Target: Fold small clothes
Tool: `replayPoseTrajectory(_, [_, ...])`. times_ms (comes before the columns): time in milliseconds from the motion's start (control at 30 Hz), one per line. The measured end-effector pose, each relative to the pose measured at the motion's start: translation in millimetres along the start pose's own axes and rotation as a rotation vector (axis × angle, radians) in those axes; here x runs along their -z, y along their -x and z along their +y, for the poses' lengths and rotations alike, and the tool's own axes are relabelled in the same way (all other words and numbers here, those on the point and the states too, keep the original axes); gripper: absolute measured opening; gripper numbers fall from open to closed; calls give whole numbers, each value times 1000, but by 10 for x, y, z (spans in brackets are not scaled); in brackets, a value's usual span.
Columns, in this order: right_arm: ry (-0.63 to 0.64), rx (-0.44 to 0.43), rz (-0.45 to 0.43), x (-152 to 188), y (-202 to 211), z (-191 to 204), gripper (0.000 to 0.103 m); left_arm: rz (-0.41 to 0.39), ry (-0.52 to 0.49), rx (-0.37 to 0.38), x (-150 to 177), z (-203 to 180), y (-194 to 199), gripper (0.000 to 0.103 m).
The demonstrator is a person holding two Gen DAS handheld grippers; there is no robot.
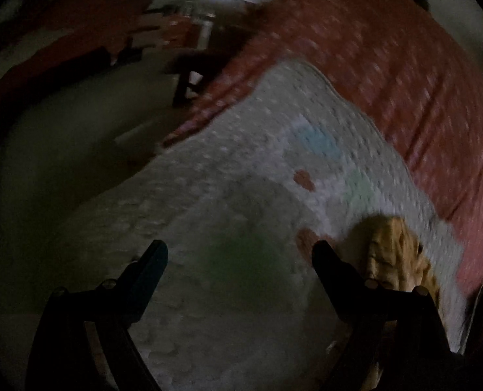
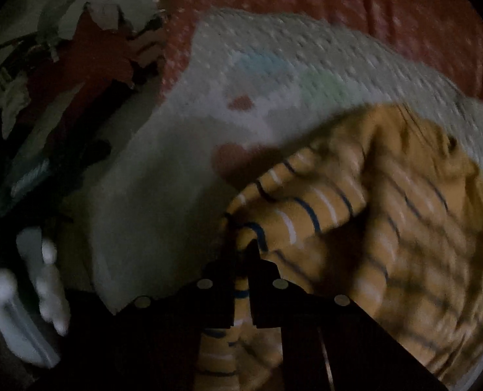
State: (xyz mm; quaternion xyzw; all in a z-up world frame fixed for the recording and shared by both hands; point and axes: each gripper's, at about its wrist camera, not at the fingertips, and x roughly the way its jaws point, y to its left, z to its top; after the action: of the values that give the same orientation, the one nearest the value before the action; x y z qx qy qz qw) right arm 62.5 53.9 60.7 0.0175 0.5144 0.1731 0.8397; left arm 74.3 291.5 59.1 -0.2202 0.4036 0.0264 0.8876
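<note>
Dim light and motion blur soften everything you see on the bed [image 1: 404, 75], whose red spotted cover [image 2: 388, 9] carries a white quilted mat [image 1: 241, 169] with pale blue, green and red patches. Your task garment, a mustard-yellow striped top [image 2: 388, 202], lies crumpled toward the mat's near right corner; in the left wrist view only a cut-off piece of it [image 1: 391, 251] shows, partly behind your left gripper's right finger. Beyond the bed's left edge, furniture and hanging cloth are too dark to name. White shapes at the lower left of the right wrist view cannot be made out. Your left gripper [image 1: 241, 254] hangs over bare mat, fingers wide apart, holding nothing. Your right gripper [image 2: 246, 254] is pinched together on a fold of the striped top.
</note>
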Motion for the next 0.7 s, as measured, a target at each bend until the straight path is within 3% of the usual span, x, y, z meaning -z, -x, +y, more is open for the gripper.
replayPoseTrajectory(100, [22,-3,-30,-439,-173,127,7,-16,75,-1,-53,185,29,90])
replayPoseTrajectory(233, [-38,-25,-40,-1009,-555,216,7,-10,118,-5,-78,291,-2,90])
replayPoseTrajectory(300, [-107,-103,17,-1193,-873,196,11,-2,122,-8,-73,304,-26,90])
replayPoseTrajectory(400, [-191,-149,93,-1210,-1080,122,13,2,107,-20,-69,285,-56,90])
replayPoseTrajectory(433, [-202,-166,76,-1188,-1014,84,15,3,97,-24,-61,260,-70,90])
replayPoseTrajectory(500, [-197,-180,45,-1117,-788,-22,30,7,54,-33,-35,178,-90,90])
replayPoseTrajectory(567, [-184,-138,-2,-976,-398,-258,46,7,23,-32,-6,113,-95,90])
replayPoseTrajectory(633, [-185,-48,-47,-732,87,-643,47,0,-11,-36,36,54,-75,90])
replayPoseTrajectory(700, [-197,118,-85,-368,625,-1148,48,-1,-35,-22,78,5,-53,90])
